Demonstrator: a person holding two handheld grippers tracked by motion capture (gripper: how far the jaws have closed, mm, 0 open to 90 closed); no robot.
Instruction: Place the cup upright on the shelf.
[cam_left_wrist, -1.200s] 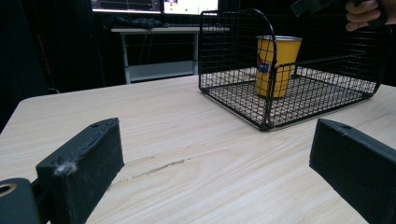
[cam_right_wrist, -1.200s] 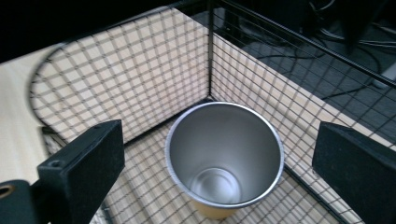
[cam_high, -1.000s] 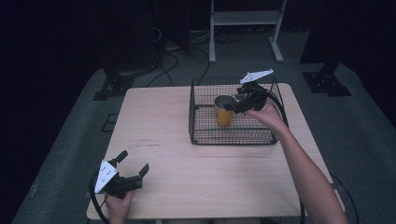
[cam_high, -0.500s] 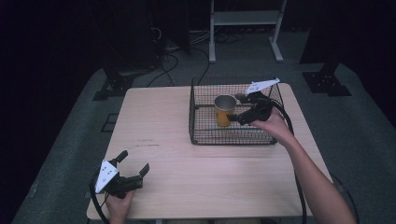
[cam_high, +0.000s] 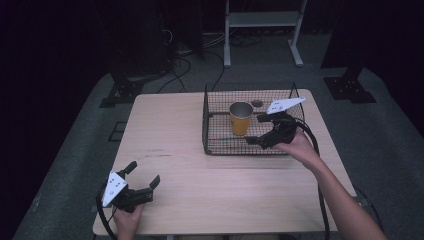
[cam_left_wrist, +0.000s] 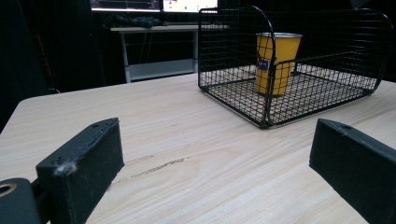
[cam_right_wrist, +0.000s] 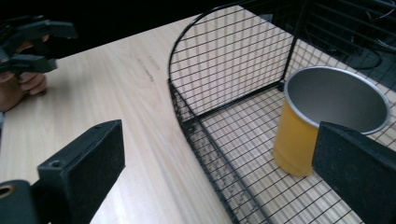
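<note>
- Your left gripper (cam_high: 145, 186) sits at the near left corner of the table (cam_high: 170, 135), jaws spread wide, nothing between them. It is well apart from the basket.
- In the left gripper view both black jaws frame bare wood; the basket and cup are far ahead.
- Your right gripper (cam_high: 256, 131) is over the near right part of the wire basket (cam_high: 206, 125), jaws spread, holding nothing. The cup is just beside it, apart, not touching.
- In the right gripper view the cup stands just past the right jaw, not between the jaws.
- The cup (cam_high: 241, 118) stands upright on the basket floor, toward the left middle, mouth open to the top. Yellow wall, metal-looking rim and inside. It looks empty.
- Judgement: it is light and stiff, so it should tip or skid easily on the wire floor if you nudge it.
- Judgement: the smooth wall is probably slippery. It tapers toward the base, so a low pinch may slide.
- Judgement: take it at the rim, one jaw inside and one outside, or across the upper wall.
- The basket walls crowd a side approach; come from above.
- A small dark round thing (cam_high: 257, 103) lies at the far side of the basket; you cannot tell what it is.
</note>
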